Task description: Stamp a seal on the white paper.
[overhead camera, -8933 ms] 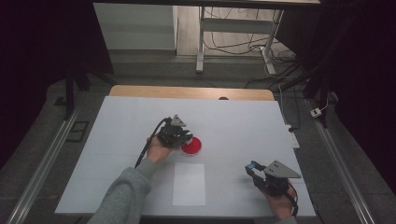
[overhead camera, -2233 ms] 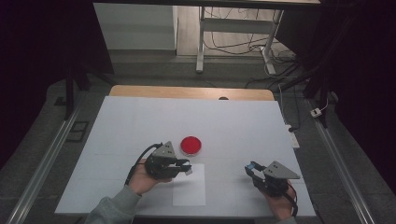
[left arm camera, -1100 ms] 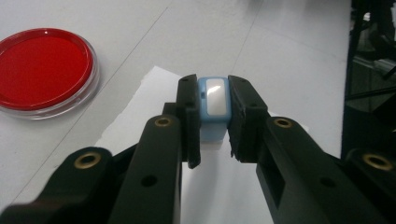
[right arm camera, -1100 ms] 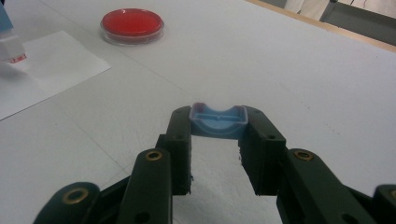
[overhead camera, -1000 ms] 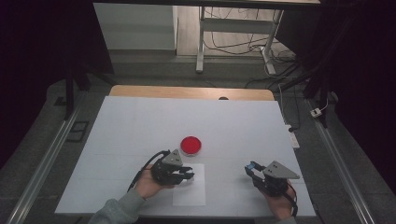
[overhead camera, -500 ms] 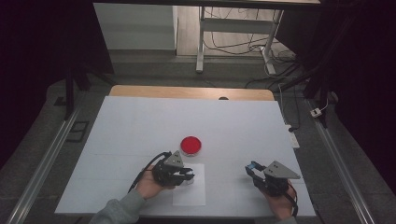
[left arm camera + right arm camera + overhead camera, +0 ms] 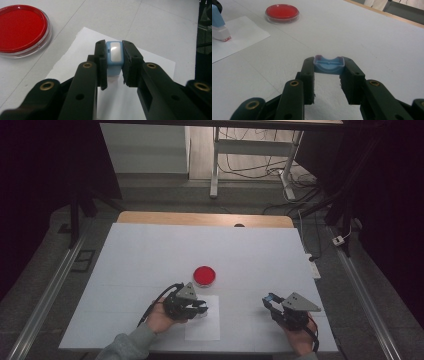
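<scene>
My left claw [image 7: 114, 62] pinching blue stamp [image 7: 114, 56] upright on paper [image 7: 150, 62]; ink pad [image 7: 21, 27] upper left. Right claw [image 7: 329, 72] pinching cap [image 7: 329, 65].

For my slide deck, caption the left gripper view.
Left gripper presses a blue stamp onto white paper beside the red ink pad.

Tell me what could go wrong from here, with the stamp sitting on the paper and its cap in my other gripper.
1. The left gripper clamps the blue stamp near its top, on the white paper. A tilted lift could smear the print.
2. The loose sheet might lift with the stamp or slide across the table.
3. The right gripper pinches the blue cap at its jaw tips, a shallow hold that may slip during recapping. The open red ink pad sits close to the left gripper's path.
</scene>
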Tool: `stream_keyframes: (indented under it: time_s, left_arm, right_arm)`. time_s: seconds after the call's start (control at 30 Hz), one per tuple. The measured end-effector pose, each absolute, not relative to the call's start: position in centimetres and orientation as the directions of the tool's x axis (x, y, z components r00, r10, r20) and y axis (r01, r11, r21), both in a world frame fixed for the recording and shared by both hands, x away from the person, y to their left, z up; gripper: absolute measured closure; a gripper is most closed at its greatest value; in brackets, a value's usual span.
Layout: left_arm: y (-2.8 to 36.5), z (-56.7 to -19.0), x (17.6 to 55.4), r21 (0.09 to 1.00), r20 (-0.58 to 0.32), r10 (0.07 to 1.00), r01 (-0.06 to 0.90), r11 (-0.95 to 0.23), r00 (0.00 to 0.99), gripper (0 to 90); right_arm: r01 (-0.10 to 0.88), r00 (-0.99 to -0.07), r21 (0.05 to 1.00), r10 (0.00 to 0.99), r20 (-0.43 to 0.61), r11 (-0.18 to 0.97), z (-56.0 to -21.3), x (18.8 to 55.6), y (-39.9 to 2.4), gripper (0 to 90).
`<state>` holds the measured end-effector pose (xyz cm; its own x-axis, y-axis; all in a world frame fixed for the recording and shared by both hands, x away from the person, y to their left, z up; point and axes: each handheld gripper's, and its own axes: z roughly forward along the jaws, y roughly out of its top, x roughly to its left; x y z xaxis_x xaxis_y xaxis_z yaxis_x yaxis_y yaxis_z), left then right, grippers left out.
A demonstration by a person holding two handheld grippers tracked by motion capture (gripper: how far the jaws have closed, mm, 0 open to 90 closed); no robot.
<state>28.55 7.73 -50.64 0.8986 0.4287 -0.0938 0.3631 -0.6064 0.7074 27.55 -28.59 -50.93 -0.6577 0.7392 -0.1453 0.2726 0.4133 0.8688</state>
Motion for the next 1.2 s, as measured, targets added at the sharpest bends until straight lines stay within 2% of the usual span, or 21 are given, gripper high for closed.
stream_keyframes:
  time_s: [0.7, 1.2]
  left_arm:
    - [7.42, -50.83, 28.52, 0.683, -0.086, 0.429, 0.367, -0.632, 0.899, 76.1]
    - [7.08, -50.80, 27.96, 0.676, -0.034, 0.431, 0.339, -0.655, 0.902, 76.3]
  right_arm:
    - [0.272, -0.658, 0.868, 0.739, -0.147, 0.416, -50.95, 27.55, -28.58, 64.9]
    - [0.273, -0.658, 0.866, 0.738, -0.149, 0.419, -50.97, 27.54, -28.56, 64.9]
